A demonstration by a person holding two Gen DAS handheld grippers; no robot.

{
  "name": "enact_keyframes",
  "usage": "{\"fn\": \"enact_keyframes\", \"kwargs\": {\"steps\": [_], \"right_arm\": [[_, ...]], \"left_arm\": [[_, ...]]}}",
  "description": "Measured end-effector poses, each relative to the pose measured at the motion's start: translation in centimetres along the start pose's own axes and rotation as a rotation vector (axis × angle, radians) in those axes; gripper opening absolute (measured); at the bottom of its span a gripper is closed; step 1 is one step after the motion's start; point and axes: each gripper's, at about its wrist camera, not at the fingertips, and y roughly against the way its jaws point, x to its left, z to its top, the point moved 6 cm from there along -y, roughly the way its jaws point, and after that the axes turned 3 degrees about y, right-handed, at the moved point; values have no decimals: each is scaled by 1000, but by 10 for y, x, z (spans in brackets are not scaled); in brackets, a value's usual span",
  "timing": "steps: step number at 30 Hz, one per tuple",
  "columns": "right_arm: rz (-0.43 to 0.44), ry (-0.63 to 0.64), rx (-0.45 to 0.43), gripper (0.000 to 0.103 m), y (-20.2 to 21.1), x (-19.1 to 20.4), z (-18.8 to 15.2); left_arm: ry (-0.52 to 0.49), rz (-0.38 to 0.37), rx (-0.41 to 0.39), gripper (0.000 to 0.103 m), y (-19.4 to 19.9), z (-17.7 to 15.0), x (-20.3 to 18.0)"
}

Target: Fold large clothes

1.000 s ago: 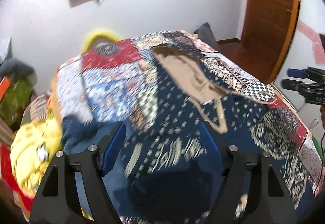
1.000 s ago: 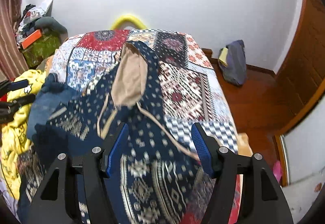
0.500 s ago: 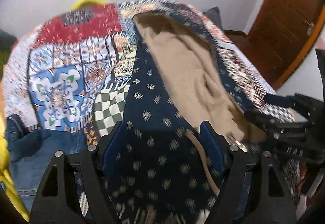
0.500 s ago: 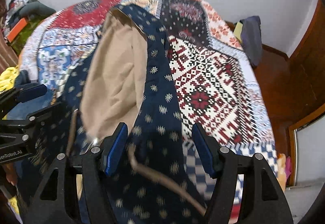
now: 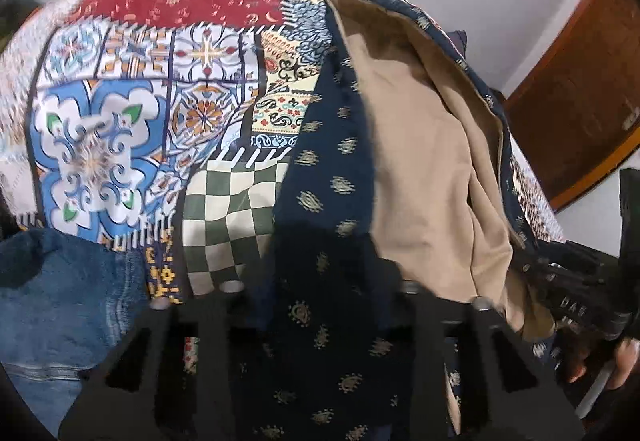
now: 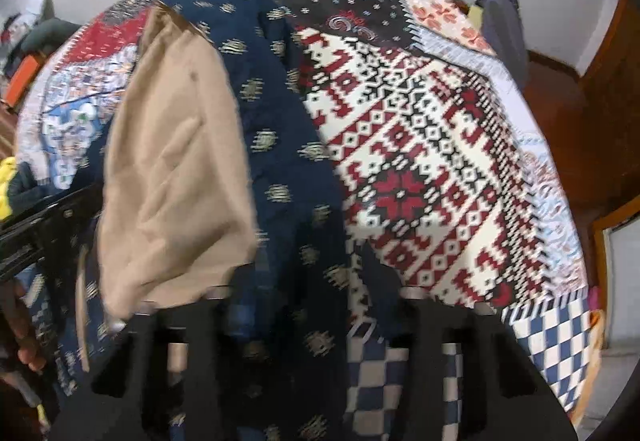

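A navy patterned hoodie [image 5: 320, 181] with a tan-lined hood [image 5: 420, 161] lies on the bed. My left gripper [image 5: 320, 281] points steeply down at the hood's left side. Its jaws are closing, navy cloth fills the gap between them, and the pads are hidden in the fabric. My right gripper [image 6: 312, 281] is on the hood's right side [image 6: 272, 121]. Its jaws are also closing, with navy cloth bunched between them. Each gripper shows at the edge of the other's view, the right one [image 5: 568, 281] close beside the tan lining [image 6: 168, 161].
A patchwork bedspread [image 5: 120, 121] covers the bed. Blue jeans [image 5: 60, 301] lie at its left side, with yellow cloth [image 6: 6, 181] beyond. A wooden door [image 5: 580, 81] and a dark bag [image 6: 504, 25] on the floor are to the right. A hand [image 5: 624, 361] holds the right gripper.
Both grippers came down and forward onto the hood. Their jaws, wide before, have narrowed with the navy fabric between them.
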Motion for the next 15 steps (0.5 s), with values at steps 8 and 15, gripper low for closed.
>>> {"fn": "enact_keyframes", "kwargs": {"steps": [8, 15], "right_arm": [[-23, 33, -137, 10, 73, 18, -14], [41, 80, -242, 9, 162, 35, -56]], "left_arm": [[-109, -16, -73, 11, 77, -12, -14], [-255, -27, -147, 11, 167, -55, -33]]}}
